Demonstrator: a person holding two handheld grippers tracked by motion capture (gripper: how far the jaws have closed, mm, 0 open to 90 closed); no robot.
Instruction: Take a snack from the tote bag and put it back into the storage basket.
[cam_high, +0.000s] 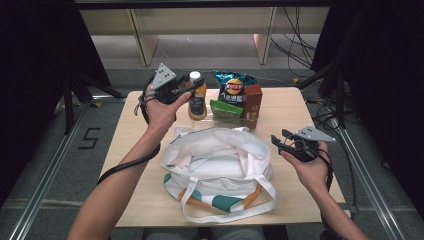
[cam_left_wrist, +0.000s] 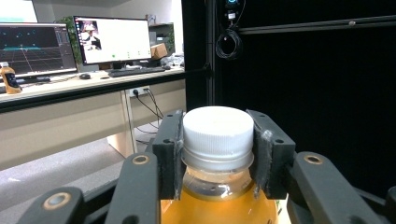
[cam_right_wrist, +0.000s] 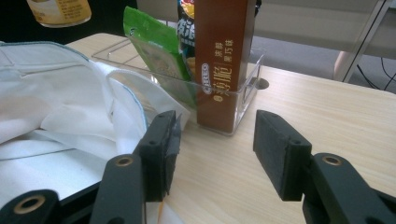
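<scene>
one item is in hand so far: the left gripper (cam_left_wrist: 217, 154) has its jaws clamped on the neck of the orange juice bottle (cam_high: 197, 97), which appears lifted off the bench (cam_high: 300, 107) at its far side, beside the clear tray (cam_right_wrist: 247, 95). the chip bag (cam_high: 233, 85), green packet (cam_high: 225, 109) and brown box (cam_high: 252, 105) sit in that tray. the white tote bag (cam_high: 220, 160) lies open nearer the person. the right gripper (cam_right_wrist: 212, 151) waits beside it, jaws apart and empty. judging by this, packing has barely begun.
</scene>
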